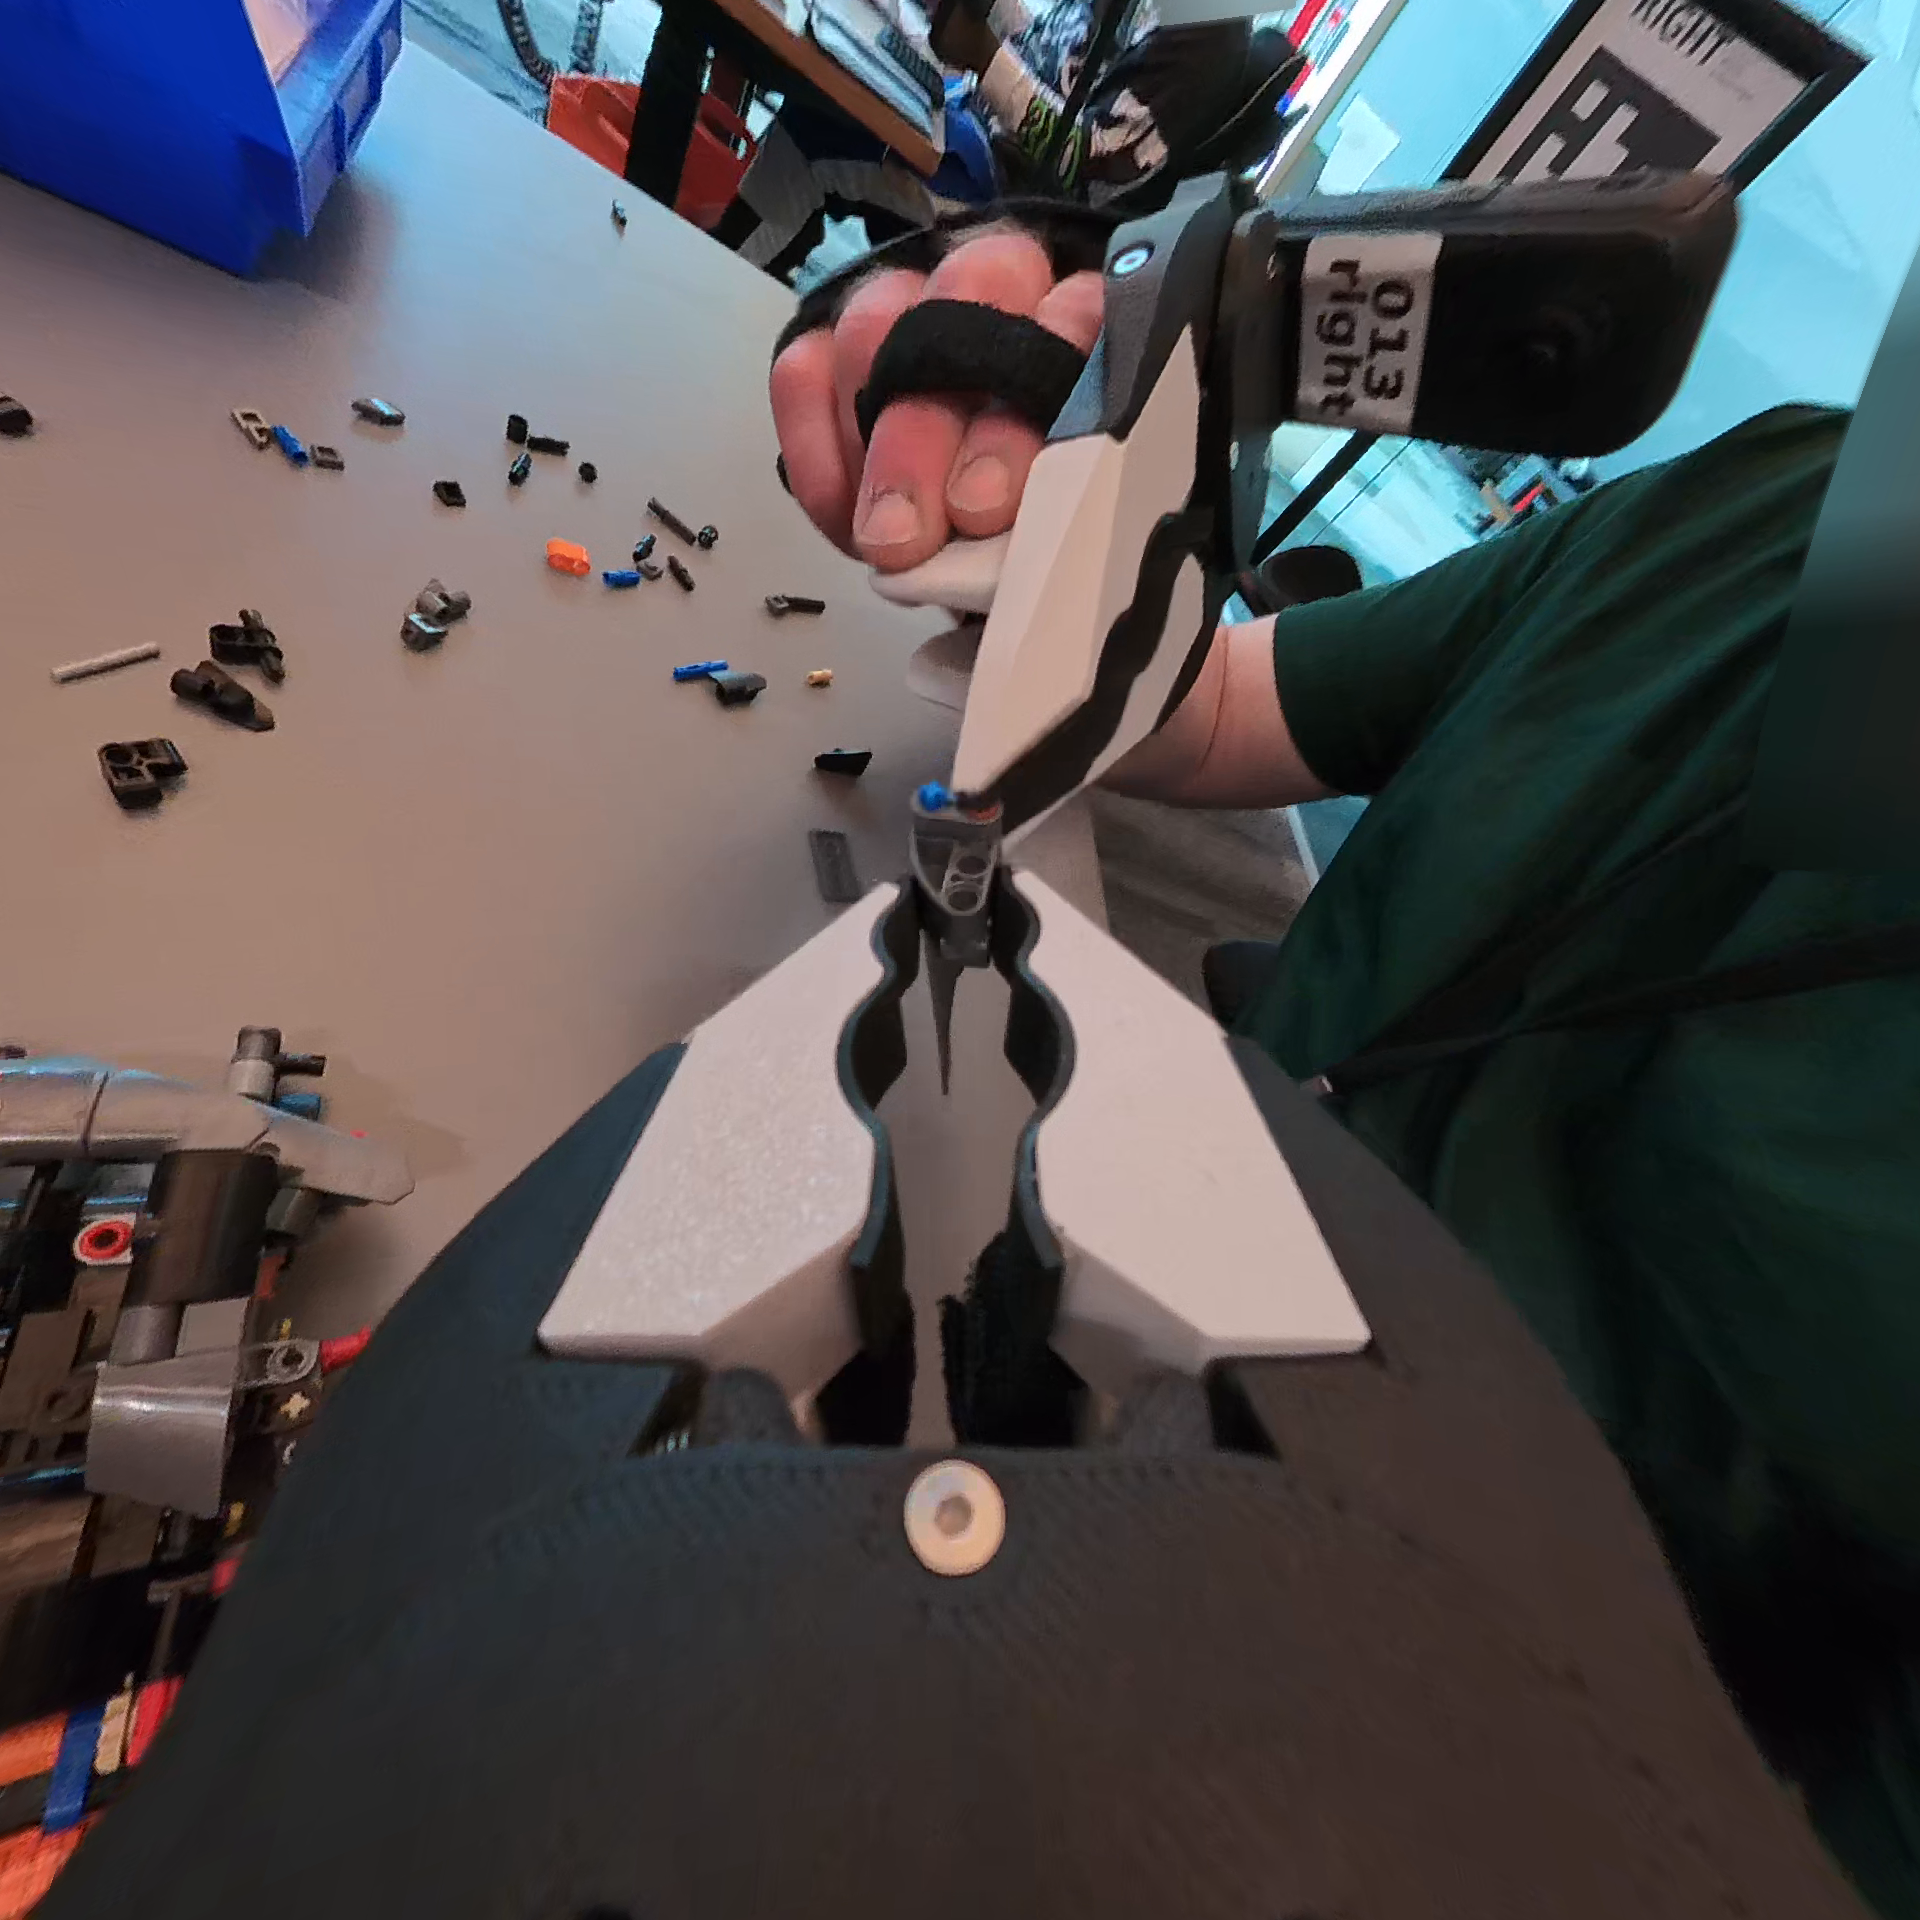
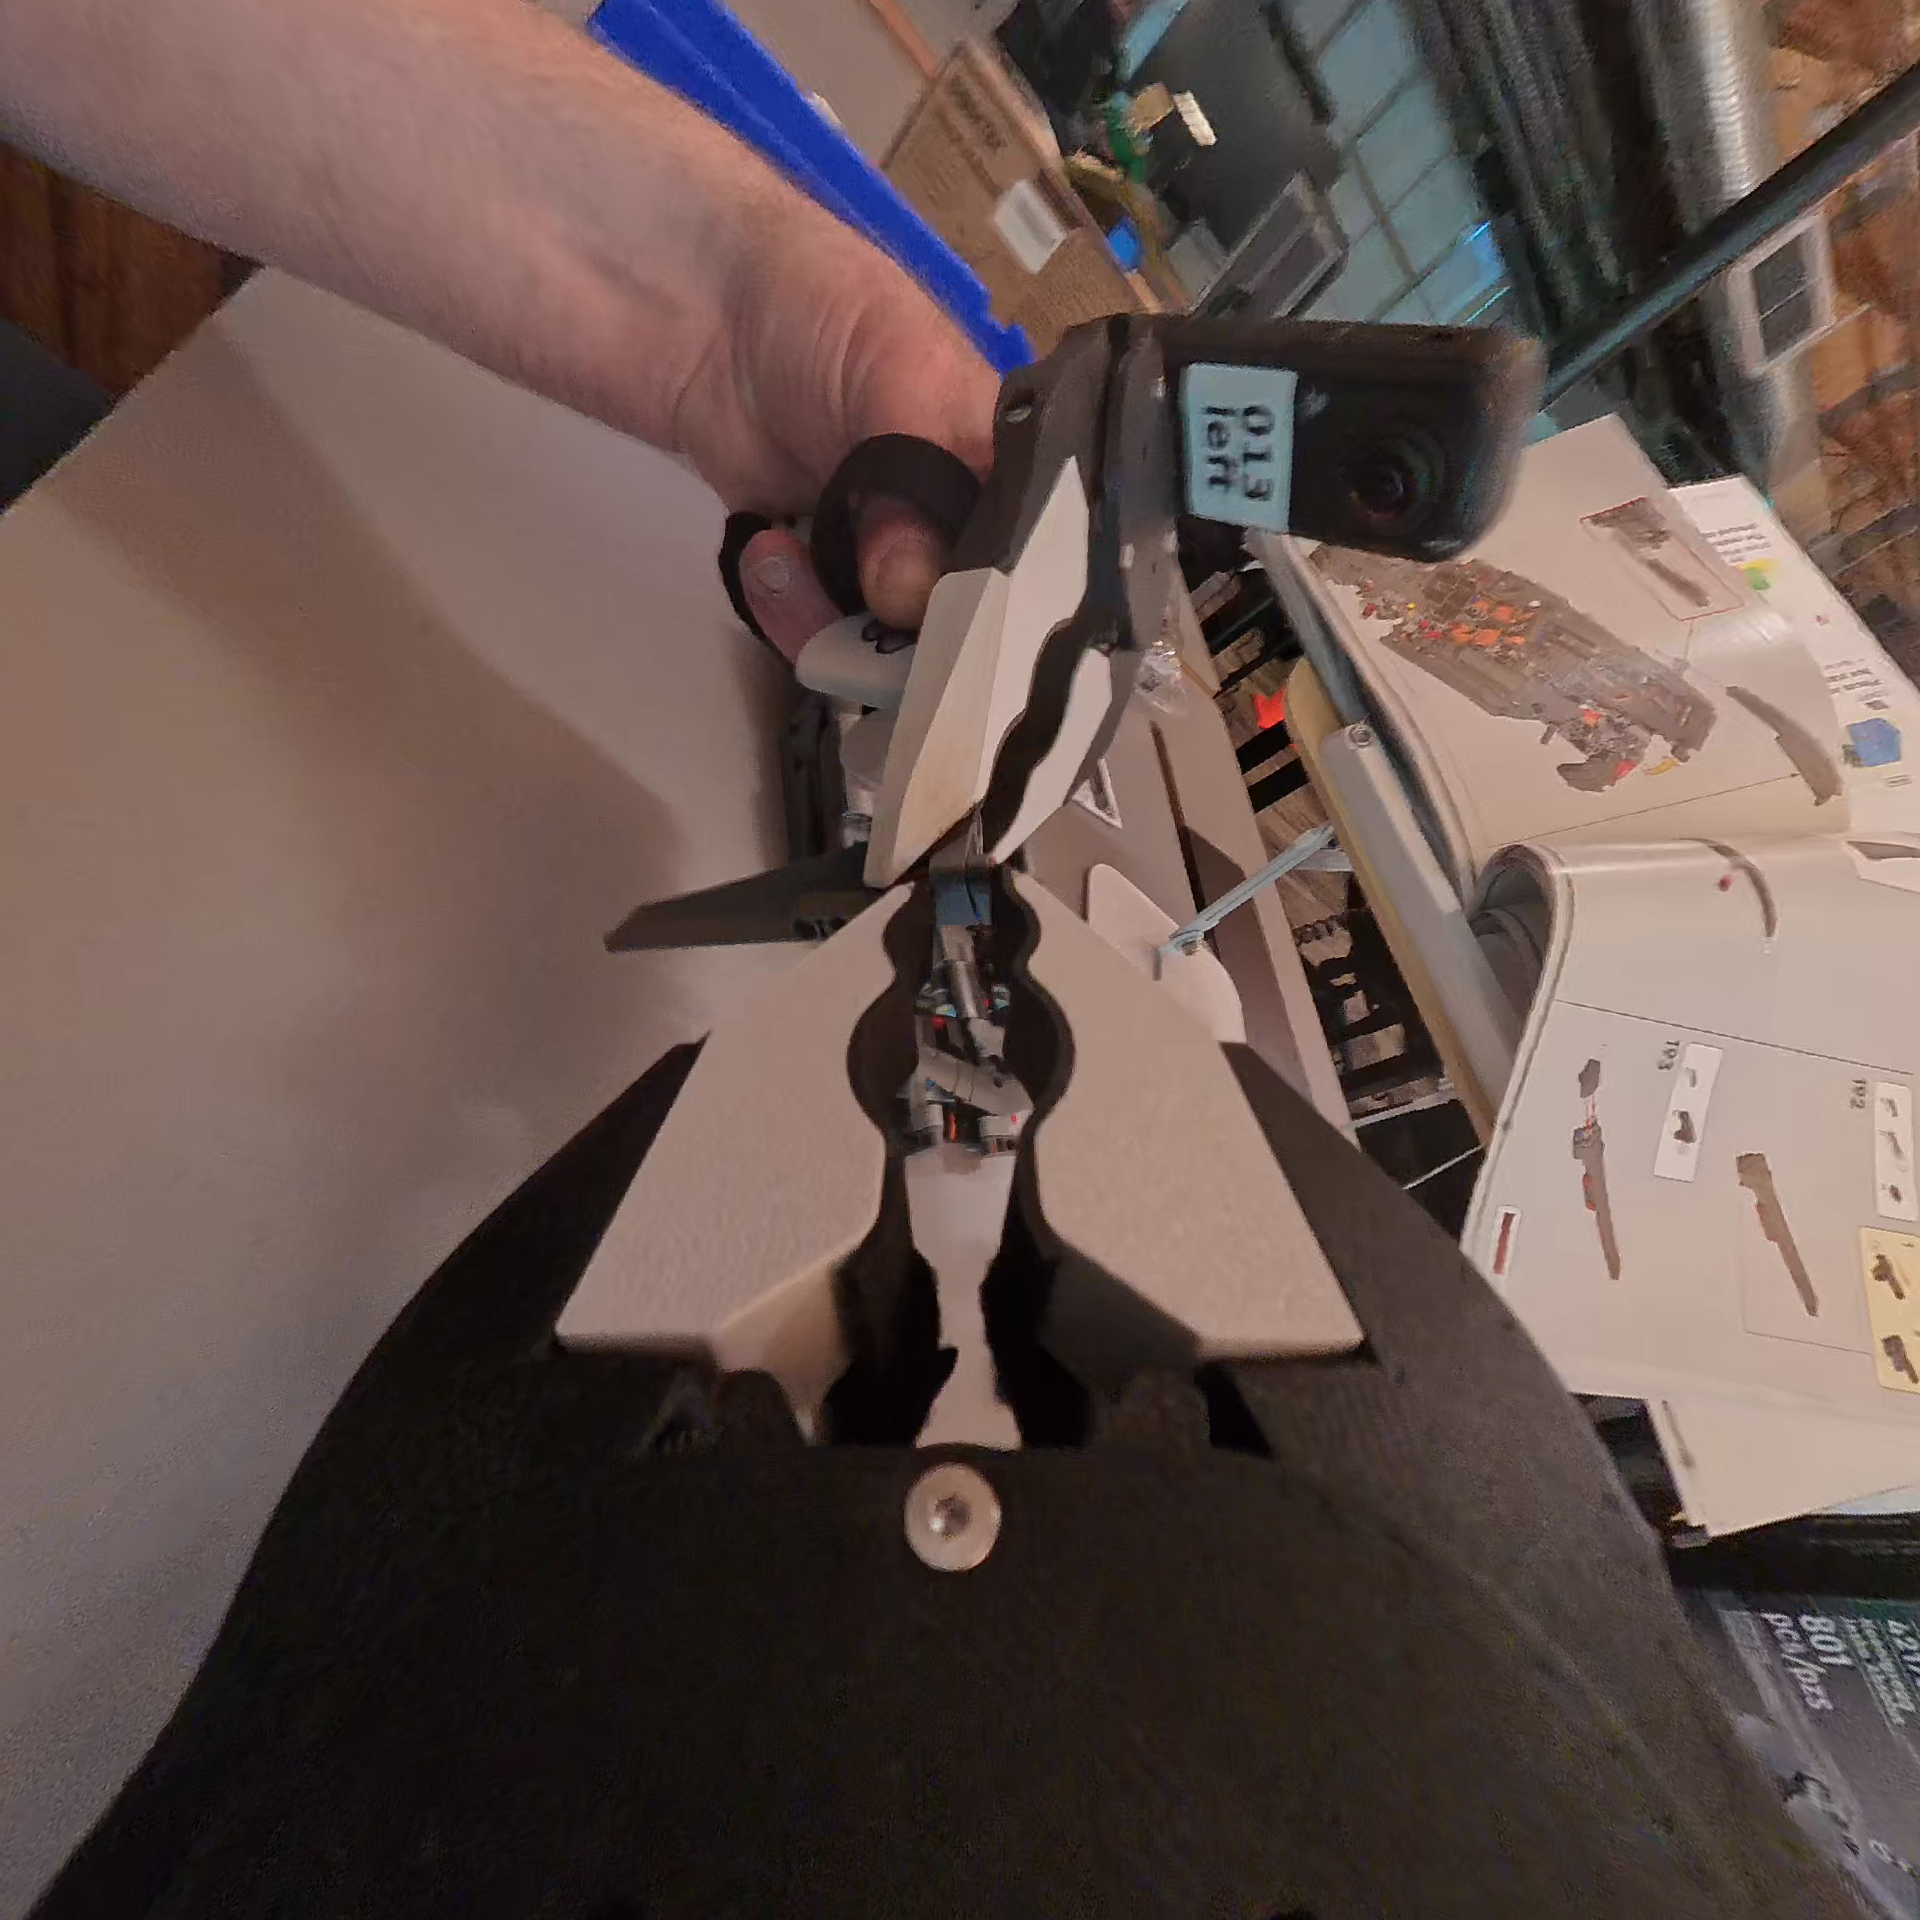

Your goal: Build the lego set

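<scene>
The left gripper [image 1: 951, 904] was squeezed nearly shut on a small grey lego piece [image 1: 958, 868], held in the air past the worktop [image 1: 499, 935] edge. The right gripper [image 1: 982, 805] was closed, its tips touching the piece's blue pin [image 1: 932, 797]. Each gripper's camera wore a printed label.

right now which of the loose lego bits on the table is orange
The small orange piece mid-table, beside a blue pin. The other scattered bits are black, grey, blue or tan, and it alone is orange.
</scene>
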Demonstrator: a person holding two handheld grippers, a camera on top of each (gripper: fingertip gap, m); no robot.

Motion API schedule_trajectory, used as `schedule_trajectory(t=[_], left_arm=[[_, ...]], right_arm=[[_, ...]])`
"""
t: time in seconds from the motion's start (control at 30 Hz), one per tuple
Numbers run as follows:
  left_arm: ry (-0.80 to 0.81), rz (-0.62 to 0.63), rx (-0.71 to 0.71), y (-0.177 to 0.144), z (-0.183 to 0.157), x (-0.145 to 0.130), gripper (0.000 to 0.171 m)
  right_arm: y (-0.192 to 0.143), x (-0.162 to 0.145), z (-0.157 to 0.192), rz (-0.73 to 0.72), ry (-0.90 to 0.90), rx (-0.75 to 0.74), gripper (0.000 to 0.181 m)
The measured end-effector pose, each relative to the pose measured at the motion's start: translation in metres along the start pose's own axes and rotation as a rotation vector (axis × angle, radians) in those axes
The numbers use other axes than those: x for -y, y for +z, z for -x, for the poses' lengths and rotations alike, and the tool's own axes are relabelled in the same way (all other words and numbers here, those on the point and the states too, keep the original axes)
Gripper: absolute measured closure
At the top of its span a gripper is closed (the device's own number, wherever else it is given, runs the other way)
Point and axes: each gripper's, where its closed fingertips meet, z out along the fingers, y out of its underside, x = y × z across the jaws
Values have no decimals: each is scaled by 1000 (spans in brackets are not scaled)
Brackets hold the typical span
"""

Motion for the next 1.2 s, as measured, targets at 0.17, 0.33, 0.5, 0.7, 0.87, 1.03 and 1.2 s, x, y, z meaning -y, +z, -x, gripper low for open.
schedule_trajectory(t=[0.17,0.33,0.5,0.7,0.87,1.03,1.2], left_arm=[[-20,12,32,0,6,-1,161],[-34,13,1,1,3,-4,160],[-1,-55,-16,-1,-5,4,160],[153,-345,-28,-30,-11,37,160],[275,-411,45,-30,-8,48,160],[350,-421,22,-22,-17,57,159],[384,-410,92,-16,-10,61,153]], right_arm=[[2,-6,0,30,-1,-6,174],[2,-5,3,32,-16,10,173],[-2,3,-2,-29,42,13,172],[-22,2,-28,-196,375,80,163],[5,-10,-2,-104,451,203,142],[14,-14,2,-63,437,173,176],[7,-30,-17,-24,468,92,181]])
